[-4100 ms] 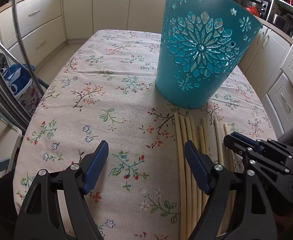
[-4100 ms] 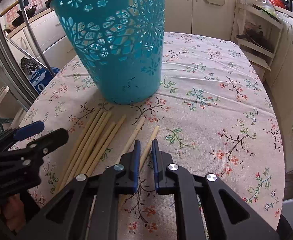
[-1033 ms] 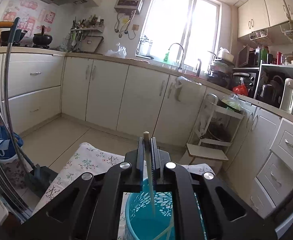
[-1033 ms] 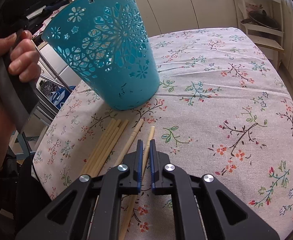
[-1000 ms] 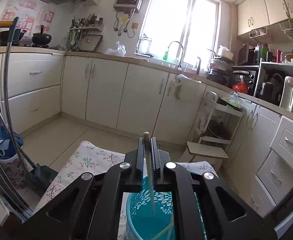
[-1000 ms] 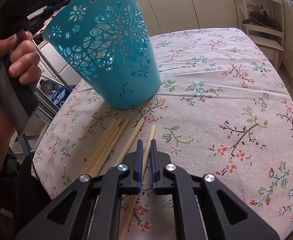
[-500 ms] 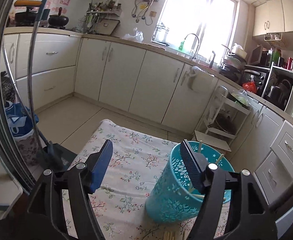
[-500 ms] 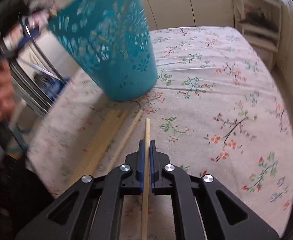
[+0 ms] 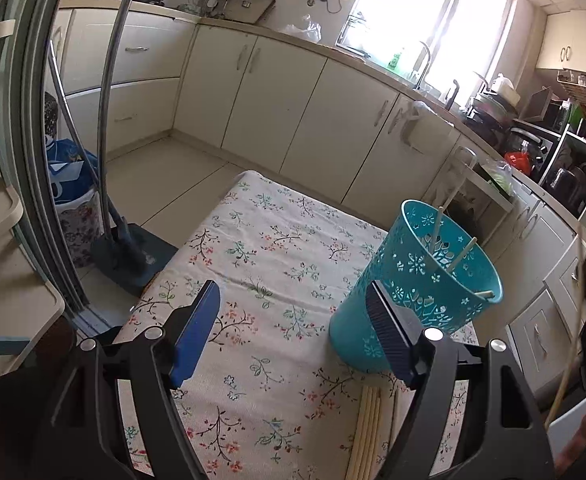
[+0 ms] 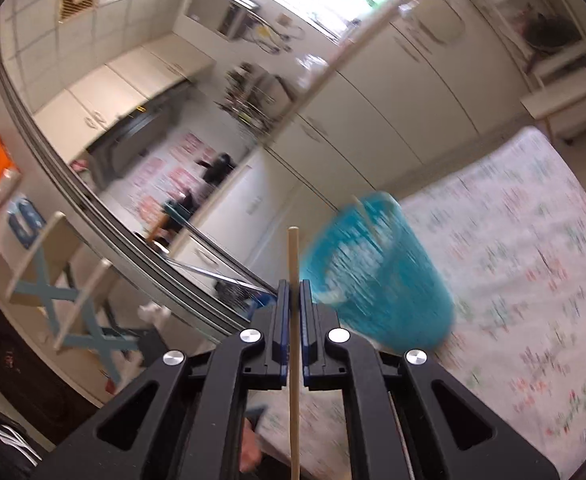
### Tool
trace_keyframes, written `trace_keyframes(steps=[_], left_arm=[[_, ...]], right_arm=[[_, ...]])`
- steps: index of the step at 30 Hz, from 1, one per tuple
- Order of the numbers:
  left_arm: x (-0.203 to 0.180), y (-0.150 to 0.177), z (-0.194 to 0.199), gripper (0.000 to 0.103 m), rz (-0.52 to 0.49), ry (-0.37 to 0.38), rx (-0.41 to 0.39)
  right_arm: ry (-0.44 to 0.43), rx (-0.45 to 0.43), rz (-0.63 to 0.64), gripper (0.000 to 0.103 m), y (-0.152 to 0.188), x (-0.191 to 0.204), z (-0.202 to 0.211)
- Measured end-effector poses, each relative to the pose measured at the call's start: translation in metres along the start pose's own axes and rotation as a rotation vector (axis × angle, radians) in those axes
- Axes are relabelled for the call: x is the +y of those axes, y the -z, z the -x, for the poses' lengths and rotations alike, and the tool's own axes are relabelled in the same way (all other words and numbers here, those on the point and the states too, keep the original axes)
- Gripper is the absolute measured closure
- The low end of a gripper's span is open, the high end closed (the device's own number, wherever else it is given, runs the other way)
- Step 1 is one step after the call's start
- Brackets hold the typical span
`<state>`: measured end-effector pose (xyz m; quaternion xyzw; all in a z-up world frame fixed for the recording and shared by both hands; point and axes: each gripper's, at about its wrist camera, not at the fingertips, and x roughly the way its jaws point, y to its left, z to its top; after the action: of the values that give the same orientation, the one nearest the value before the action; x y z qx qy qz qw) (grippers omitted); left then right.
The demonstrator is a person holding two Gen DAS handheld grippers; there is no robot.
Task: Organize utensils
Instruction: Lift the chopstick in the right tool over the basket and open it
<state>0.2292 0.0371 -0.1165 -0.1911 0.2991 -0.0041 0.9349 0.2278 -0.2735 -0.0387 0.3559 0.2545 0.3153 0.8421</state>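
chopsticks: right hand-held gripper (image 10: 291, 308) is clamped on one chopstick (image 10: 293, 256), stick running straight up through the jaws, top end clear above them, lower end cut off by the frame. half a second ago that stick was only just off the desk; now it's lifted and the blue basket (image 10: 377, 276) sits just right of the jaws, so the next drop looks close.

left hand-held gripper (image 9: 293, 332) is wide with nothing between the pads, jaws a touch wider than half a second ago. a second ago it was pinching a stick over the basket; that one is in now. left wrist view shows at least three sticks leaning inside the basket (image 9: 417, 292). left looks free for the next pick.

remaining chopsticks (image 9: 367, 432) lie bundled on the flowered desk (image 9: 261, 264), just in front of the basket, near the left gripper's right finger.

hard to read: right wrist view is motion-blurred, so basket contents and the desk pile don't resolve there. pile count unclear, part hidden behind the finger. right gripper shows only as a dark blur at the left view's right edge.
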Motion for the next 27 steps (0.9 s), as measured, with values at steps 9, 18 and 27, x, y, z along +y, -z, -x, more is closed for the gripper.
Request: trace_keyframes(steps=[9, 18, 27], left_arm=[[0.002, 0.012, 0.002, 0.031, 0.009, 0.011, 0.041], [-0.003, 0.016, 0.009, 0.03, -0.025, 0.019, 0.036], [0.003, 0.018, 0.009, 0.029, -0.015, -0.004, 0.05]], right_arm=[[0.135, -0.289, 0.195, 0.097, -0.081, 0.052, -0.042], [0.421, -0.265, 0.328, 0.096, -0.048, 0.022, -0.102], [0.417, -0.246, 0.331, 0.058, -0.012, 0.031, -0.064]])
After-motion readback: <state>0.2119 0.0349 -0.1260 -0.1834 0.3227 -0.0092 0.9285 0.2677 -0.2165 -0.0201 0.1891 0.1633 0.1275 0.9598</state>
